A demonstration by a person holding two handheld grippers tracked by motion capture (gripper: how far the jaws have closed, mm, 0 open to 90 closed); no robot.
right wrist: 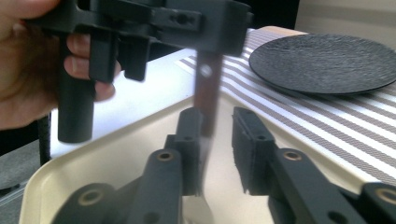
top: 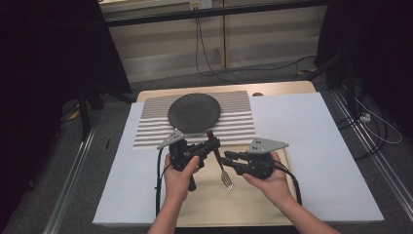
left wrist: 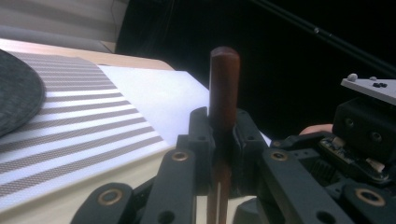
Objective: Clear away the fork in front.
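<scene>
One fork [top: 218, 161], clenched by its wooden handle in my left fingers [left wrist: 201, 133]. Right fingers [right wrist: 254, 144] released, straddling the fork's shaft. One black plate [top: 194, 112] just beyond, one tray [top: 204, 204] beneath.

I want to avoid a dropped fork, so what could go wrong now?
1. The left tongs pinch only the fork by its brown handle; it hangs tines down and may swing or slip.
2. The right tongs stand open around the shaft, so they give no support above the tray.
</scene>
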